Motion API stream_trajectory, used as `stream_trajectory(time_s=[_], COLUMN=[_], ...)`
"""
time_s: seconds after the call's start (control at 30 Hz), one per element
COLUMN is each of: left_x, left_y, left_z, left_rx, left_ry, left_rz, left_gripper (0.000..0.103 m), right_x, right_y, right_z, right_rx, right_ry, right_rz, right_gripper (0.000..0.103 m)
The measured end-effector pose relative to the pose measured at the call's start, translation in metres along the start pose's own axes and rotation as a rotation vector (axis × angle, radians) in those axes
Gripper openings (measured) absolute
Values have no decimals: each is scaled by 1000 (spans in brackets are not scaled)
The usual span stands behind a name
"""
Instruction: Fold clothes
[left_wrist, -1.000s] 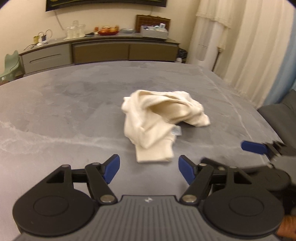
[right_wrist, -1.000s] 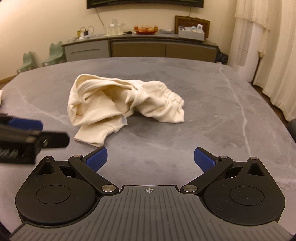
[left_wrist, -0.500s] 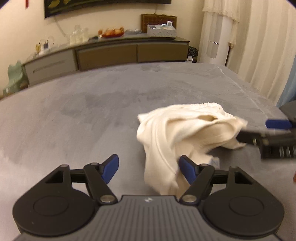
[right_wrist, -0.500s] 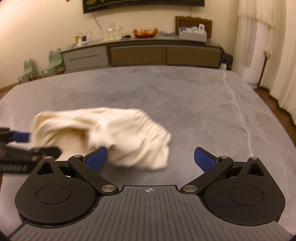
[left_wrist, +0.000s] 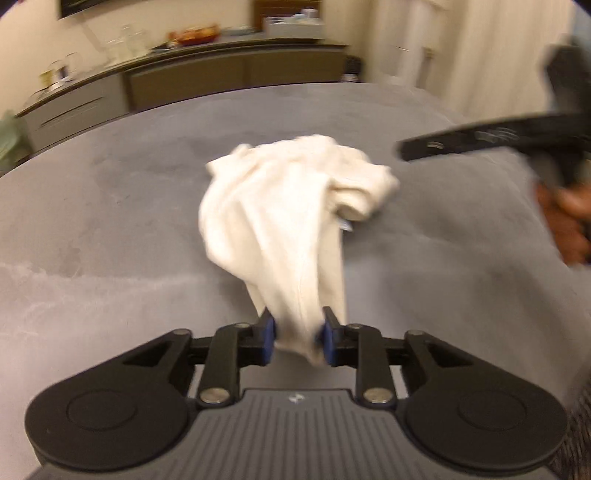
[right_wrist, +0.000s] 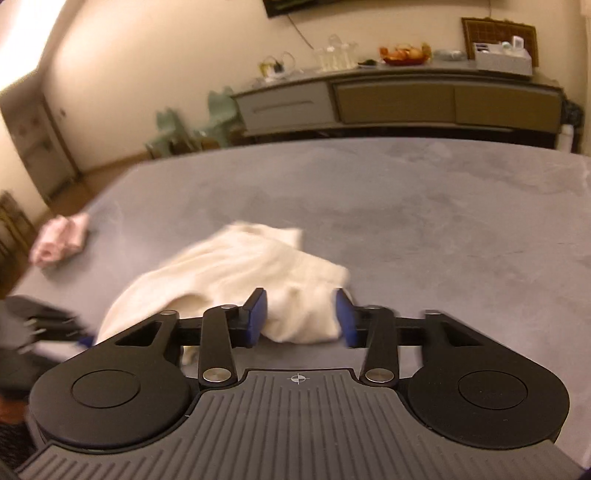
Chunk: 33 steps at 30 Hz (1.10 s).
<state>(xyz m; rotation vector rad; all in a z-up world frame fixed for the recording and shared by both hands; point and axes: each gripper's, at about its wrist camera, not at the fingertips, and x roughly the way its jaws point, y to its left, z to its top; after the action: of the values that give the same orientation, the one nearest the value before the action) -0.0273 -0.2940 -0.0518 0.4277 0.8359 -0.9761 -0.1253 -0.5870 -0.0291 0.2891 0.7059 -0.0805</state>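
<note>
Both grippers, wide apart a second ago, have closed in on the cream garment (left_wrist: 280, 221). The left gripper (left_wrist: 297, 338) now pinches one end; the right gripper (right_wrist: 300, 319) brackets the other end, narrower than before.

Both wrist views look low across the table (left_wrist: 110, 229), sharing the garment (left_wrist: 280, 221).

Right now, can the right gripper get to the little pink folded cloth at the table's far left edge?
Probably not straight away. The right gripper has the cream crumpled garment between its fingers, and the small pink folded cloth lies apart, off to its left across bare grey table. Nothing blocks the way, though.
</note>
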Motion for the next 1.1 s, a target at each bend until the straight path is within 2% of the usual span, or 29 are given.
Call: stream_trajectory(time_s=[0.03, 0.1, 0.17, 0.23, 0.33, 0.4, 0.47, 0.53, 0.6, 0.63, 0.67, 0.7, 0.77, 0.9, 1.0, 1.03, 1.07, 1.1], left_x=[-12, -31, -37, -26, 26, 67, 106, 131, 138, 140, 139, 137, 126, 101, 95, 95, 95, 96], left_y=[3, 12, 24, 35, 10, -10, -23, -28, -33, -35, -36, -39, -45, -46, -46, -46, -45, -44], left_z=[1, 16, 42, 71, 113, 129, 135, 132, 126, 123, 121, 119, 115, 116, 113, 113, 115, 117], left_rx=[13, 35, 43, 56, 157, 241, 298, 349, 396, 416, 427, 438, 462, 475, 508, 514, 517, 521], left_ry=[-29, -93, -145, -175, -140, -110, -58, -14, -10, -5, 7, 10, -3, -32, -39, -36, -35, -32], left_rz=[-8, -1, 9, 25, 57, 98, 105, 85, 23, -8, -42, -71, -83, -100, -39, -24, -24, -27], left_gripper=[42, 47, 46, 47, 61, 62, 64, 64, 64, 56, 29, 17, 1, 1, 26, 48, 57, 58], right_x=[0, -1, -2, -4, -3, 0, 6, 9, 11, 12, 13, 14, 16, 18, 21, 22, 25, 28], right_y=[-1, -5, -8, -13, -22, -26, -30, -34, -35, -35, -35, -35, -35, -34, -29, -27, -23, -19], right_z=[0, -3, -4, -5, -6, -7, -9, -12, -13, -14, -13, -12, -11, -10, -11, -12, -13, -14], right_rx=[19, 52, 71, 81, 105, 112, 117, 120, 119, 117, 115, 115, 115, 116, 102, 95, 80, 65], right_ry=[4, 2, -2, -7, -7, 9, 29, 48, 60, 62, 63, 63, 64, 64, 51, 44, 30, 18], right_rz=[-21, -46, -73, -100, -123, -129, -132, -125, -113, -110, -106, -101, -92, -83, -80, -78, -75, -74], right_gripper=[69, 84, 88, 90, 93, 94, 94, 94, 94, 94, 94, 94, 94, 94, 94, 94, 94, 93])
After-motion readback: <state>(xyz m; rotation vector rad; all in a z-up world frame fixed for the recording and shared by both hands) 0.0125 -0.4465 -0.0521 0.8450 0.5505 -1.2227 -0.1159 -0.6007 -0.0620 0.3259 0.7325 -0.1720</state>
